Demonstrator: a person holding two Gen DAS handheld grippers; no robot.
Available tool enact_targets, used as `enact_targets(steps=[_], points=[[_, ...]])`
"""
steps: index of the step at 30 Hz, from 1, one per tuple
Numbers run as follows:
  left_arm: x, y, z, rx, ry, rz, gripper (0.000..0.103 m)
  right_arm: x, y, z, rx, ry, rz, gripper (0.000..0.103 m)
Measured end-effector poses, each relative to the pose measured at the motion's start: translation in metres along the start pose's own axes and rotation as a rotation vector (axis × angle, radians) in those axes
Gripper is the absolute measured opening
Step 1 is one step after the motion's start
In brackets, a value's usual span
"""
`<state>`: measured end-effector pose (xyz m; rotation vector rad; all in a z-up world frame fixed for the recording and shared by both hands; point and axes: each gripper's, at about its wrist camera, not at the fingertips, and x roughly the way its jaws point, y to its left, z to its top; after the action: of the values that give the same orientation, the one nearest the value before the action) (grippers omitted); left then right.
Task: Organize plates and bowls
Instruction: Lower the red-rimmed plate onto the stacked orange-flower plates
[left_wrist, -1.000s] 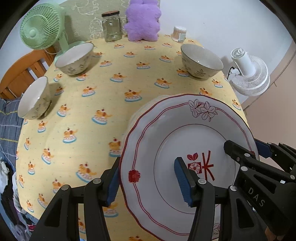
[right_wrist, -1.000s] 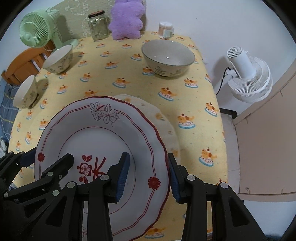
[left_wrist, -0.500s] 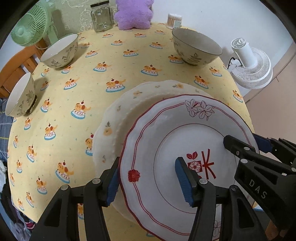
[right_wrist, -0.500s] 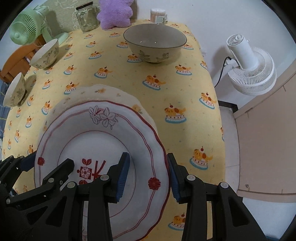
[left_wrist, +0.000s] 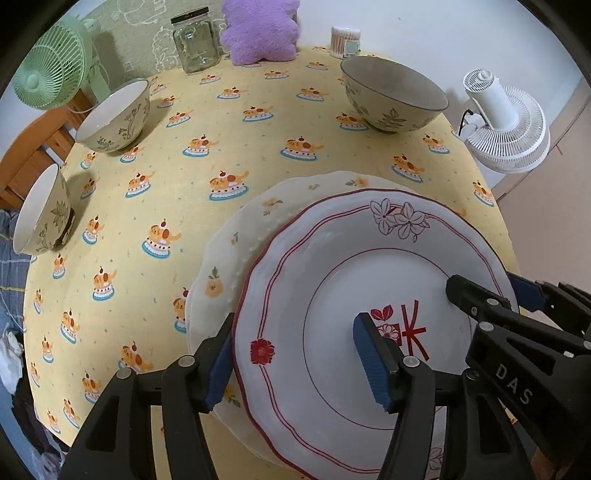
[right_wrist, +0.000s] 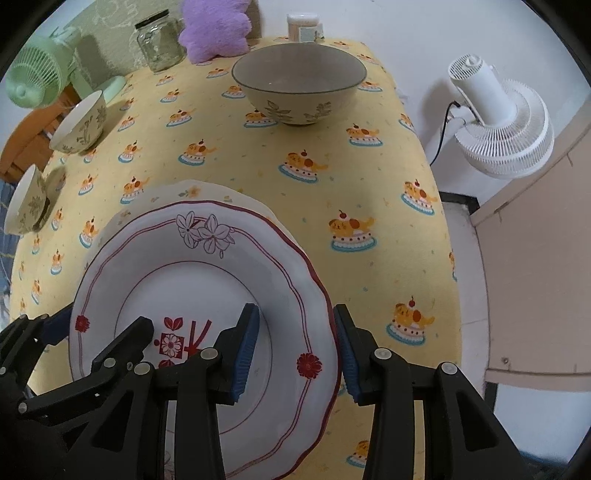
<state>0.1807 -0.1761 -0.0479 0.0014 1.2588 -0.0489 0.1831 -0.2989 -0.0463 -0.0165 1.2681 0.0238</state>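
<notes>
Red-rimmed plate (left_wrist: 332, 295), glossy white ceramic with a scalloped edge, outlined flowers and a red mark in its well, lies on top of a wider cream plate (left_wrist: 236, 258) whose beaded, wavy border with small orange fruit shows on the far and left sides. We see the left tongs (left_wrist: 295, 354) astride its left rim, one blue ribbed pad outside the edge and one over the well; their jaws have just been opening and look slack around the rim. The right tongs (right_wrist: 295, 332) clasp the right rim, one pad on the well side and one just outside the edge.

Both plates sit at the near right of the tabletop (left_wrist: 221, 147), covered in soft yellow cloth printed with puppies on cakes. Open cloth spreads to the left and beyond. A large speckled bowl (left_wrist: 393, 99) stands well apart at the far right, and two smaller leaf-patterned bowls (left_wrist: 114, 116) (left_wrist: 40, 214) stand by the left edge. A white fan (left_wrist: 506, 125) stands off the right side.
</notes>
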Motion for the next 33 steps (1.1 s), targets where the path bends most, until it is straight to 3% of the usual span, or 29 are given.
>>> enact_targets(steps=[8, 11, 16, 23, 28, 33], points=[[-0.001, -0.002, 0.000, 0.007, 0.006, 0.026, 0.065, -0.006, -0.010, -0.020, 0.107, -0.003, 0.071, 0.045], [-0.001, -0.003, -0.001, 0.010, 0.007, 0.038, 0.066, -0.008, -0.011, -0.022, 0.116, -0.014, 0.062, 0.033], [0.004, -0.017, -0.006, 0.082, 0.033, 0.103, 0.078, -0.011, -0.014, -0.023, 0.108, -0.027, 0.074, 0.032], [0.002, -0.010, -0.005, 0.035, 0.030, 0.092, 0.078, -0.012, -0.011, -0.021, 0.079, -0.011, 0.053, 0.032], [-0.001, 0.005, -0.007, -0.016, 0.027, 0.094, 0.078, -0.021, 0.006, -0.014, -0.014, -0.060, -0.008, 0.027], [-0.001, 0.020, -0.009, -0.047, 0.030, 0.093, 0.078, -0.014, 0.004, -0.003, 0.014, -0.044, 0.020, 0.028]])
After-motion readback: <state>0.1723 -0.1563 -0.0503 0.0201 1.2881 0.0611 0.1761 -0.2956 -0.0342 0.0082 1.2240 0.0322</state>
